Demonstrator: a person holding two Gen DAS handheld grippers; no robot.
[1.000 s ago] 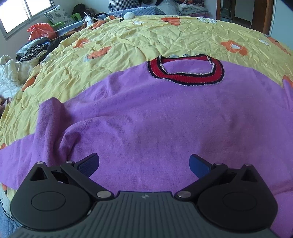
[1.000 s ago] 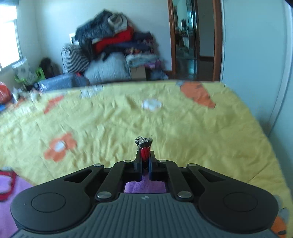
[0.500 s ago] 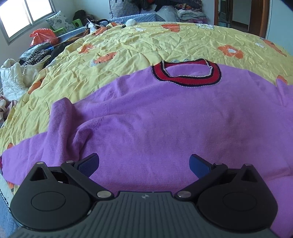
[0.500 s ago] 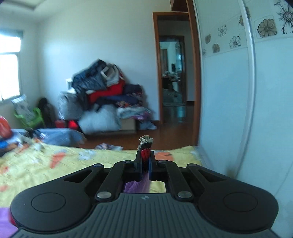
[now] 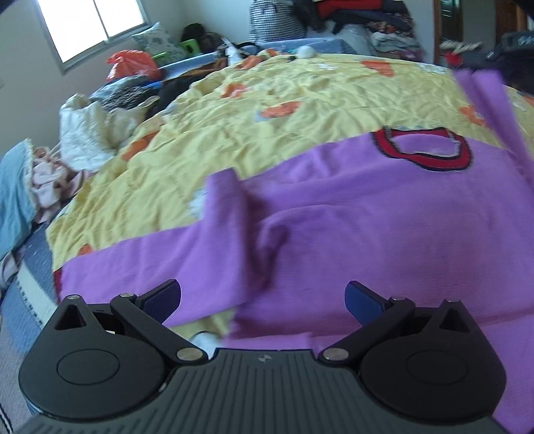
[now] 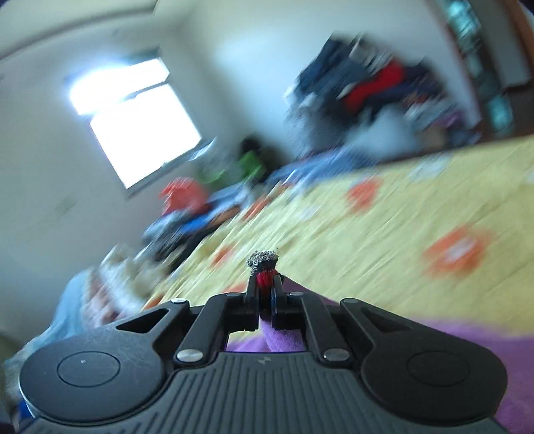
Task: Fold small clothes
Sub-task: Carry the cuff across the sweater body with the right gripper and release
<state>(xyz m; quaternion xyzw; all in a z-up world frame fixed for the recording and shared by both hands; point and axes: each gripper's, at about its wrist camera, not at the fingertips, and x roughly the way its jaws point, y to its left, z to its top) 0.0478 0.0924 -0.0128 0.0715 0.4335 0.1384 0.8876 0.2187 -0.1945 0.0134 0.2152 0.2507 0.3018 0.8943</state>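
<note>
- The purple sweater (image 5: pixel 383 227) is lying flat on the yellow flowered bedspread (image 5: pixel 283 110), chest up. Its red-and-black collar (image 5: pixel 425 148) points toward the far side of the bed.
- The left sleeve (image 5: pixel 140 263) is flopped out toward the near left edge of the bed, with a bunched ridge where it meets the body. Looks like that's the bit we'd tidy next.
- On the right, a strip of purple fabric (image 5: pixel 490 106) is lifted off the bed and stretched up toward the far right corner of the left wrist view. We reckon that's the right sleeve getting pulled up so it can swing over the chest.
- Our right gripper (image 6: pixel 265 283) has its fingers pinched tight on the sleeve's cuff (image 6: pixel 265 267), with the red trim and a grey sparkly edge poking out past the tips. Grabbing the very end makes sense, since the whole sleeve follows along.
- Our left gripper (image 5: pixel 263 297) hangs over the near hem with fingers spread wide and nothing between them. We guess it's waiting to pin or grab the left side.
- The right wrist view is really blurry and tilted, so the room detail there is mush.
- Further out there's a window (image 5: pixel 90 26) on the far left, an orange bag (image 5: pixel 133 65) below it, and a clothes pile (image 5: pixel 333 16) against the far wall.
- Risk-wise, a soft knit like this could drag the body along if the sleeve gets yanked too hard.
</note>
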